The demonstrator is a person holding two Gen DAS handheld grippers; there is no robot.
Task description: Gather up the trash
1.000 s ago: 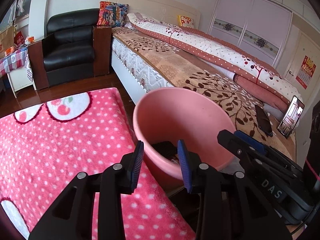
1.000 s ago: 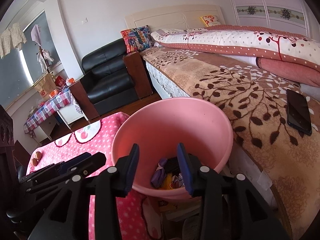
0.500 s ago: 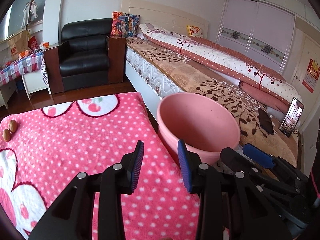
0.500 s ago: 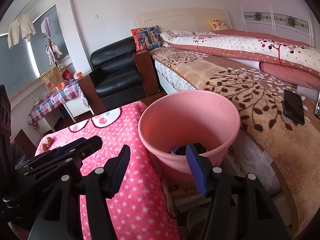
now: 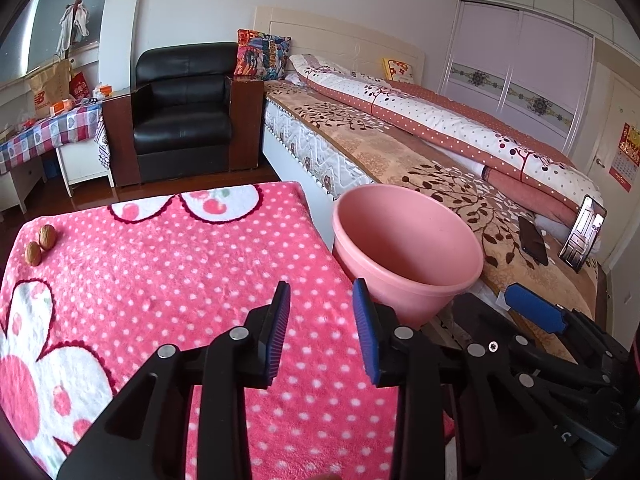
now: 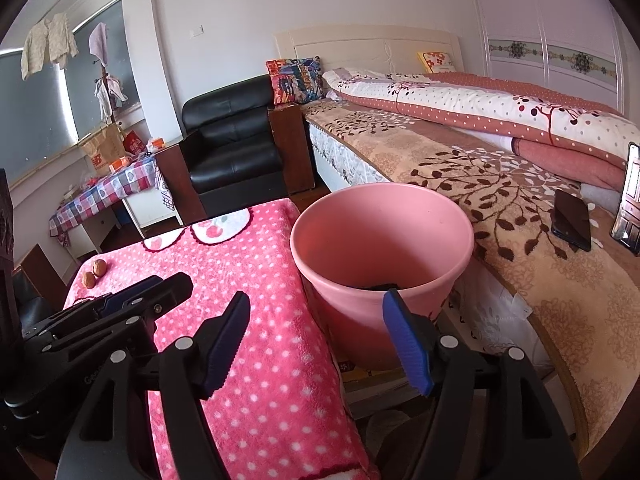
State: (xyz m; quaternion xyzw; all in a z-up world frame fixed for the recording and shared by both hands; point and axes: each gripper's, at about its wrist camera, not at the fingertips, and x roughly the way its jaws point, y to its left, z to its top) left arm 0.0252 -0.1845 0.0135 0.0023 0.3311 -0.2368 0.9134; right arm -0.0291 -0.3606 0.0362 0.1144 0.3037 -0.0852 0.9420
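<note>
A pink plastic bucket [image 5: 408,256] stands between the pink polka-dot table [image 5: 180,280] and the bed; it also shows in the right wrist view [image 6: 380,248], with dark trash just visible at its bottom. Two walnuts [image 5: 40,242] lie at the table's far left corner, also seen in the right wrist view [image 6: 95,273]. My left gripper [image 5: 322,312] is open and empty above the table's right part. My right gripper [image 6: 316,332] is open wide and empty, just in front of the bucket's near rim.
The bed [image 5: 400,160] with a folded quilt runs along the right. Two phones [image 6: 572,220] lie on it, one propped upright. A black armchair [image 5: 184,112] stands at the back, and a checked side table [image 5: 44,132] with bags at the left.
Both grippers have pulled back and up from the bucket toward the table. The right gripper's jaws have opened wider. The walnuts have come into view.
</note>
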